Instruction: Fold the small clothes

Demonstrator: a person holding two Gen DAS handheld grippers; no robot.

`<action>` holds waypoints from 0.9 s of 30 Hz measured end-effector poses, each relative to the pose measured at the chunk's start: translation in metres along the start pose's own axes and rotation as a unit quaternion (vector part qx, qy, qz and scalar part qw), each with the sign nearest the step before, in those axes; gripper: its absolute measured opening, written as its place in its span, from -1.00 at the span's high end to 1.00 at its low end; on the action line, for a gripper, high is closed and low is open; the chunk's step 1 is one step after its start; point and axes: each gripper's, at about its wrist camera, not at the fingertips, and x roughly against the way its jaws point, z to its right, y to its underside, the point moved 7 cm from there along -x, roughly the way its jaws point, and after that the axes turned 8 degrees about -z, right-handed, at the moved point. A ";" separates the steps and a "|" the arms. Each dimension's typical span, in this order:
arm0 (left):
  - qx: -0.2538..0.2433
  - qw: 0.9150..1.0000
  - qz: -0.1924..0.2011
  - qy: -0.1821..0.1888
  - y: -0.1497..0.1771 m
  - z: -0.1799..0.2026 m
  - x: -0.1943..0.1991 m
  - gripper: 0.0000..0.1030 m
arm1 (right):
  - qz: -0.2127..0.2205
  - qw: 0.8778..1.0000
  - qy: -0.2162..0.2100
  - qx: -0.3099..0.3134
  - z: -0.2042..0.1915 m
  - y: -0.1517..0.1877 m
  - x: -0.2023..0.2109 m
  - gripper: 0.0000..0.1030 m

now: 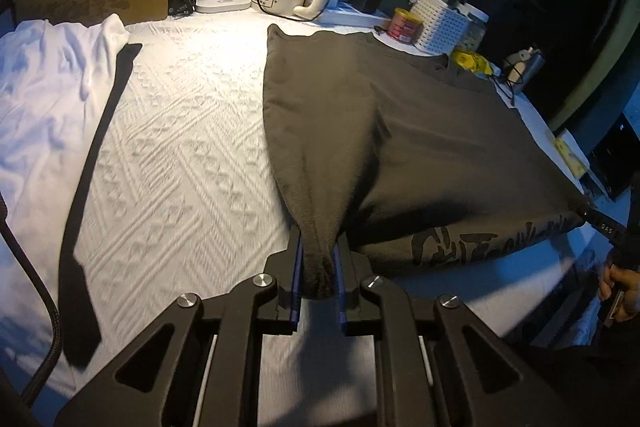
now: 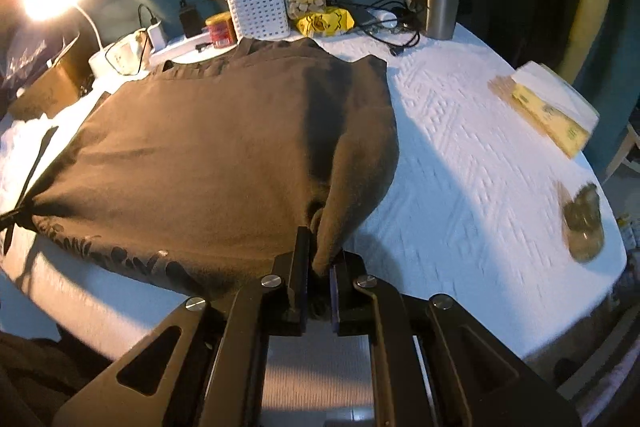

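Both near corners are pinched: left gripper (image 1: 319,267) and right gripper (image 2: 320,267) each clamp the brown shirt's (image 1: 400,131) hem at 6 o'clock. It's spread across the white bedspread (image 1: 180,131). Next, probably carry the hem toward 12 o'clock, keeping it taut.

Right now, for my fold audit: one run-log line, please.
step: lift hem | left claw: shut on brown T-shirt | right claw: shut on brown T-shirt
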 end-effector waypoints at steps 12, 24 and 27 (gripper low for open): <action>-0.010 0.998 -0.054 -0.023 0.018 -0.010 -0.013 0.46 | -0.047 0.997 -0.026 -0.051 0.016 0.041 -0.005 0.74; 0.014 0.998 -0.006 -0.057 -0.046 -0.034 -0.003 0.20 | -0.018 0.994 0.005 -0.107 0.065 0.004 0.005 0.25; 0.005 0.999 -0.008 -0.053 -0.065 -0.031 -0.014 0.20 | -0.019 0.994 0.004 -0.105 0.066 -0.012 -0.005 0.25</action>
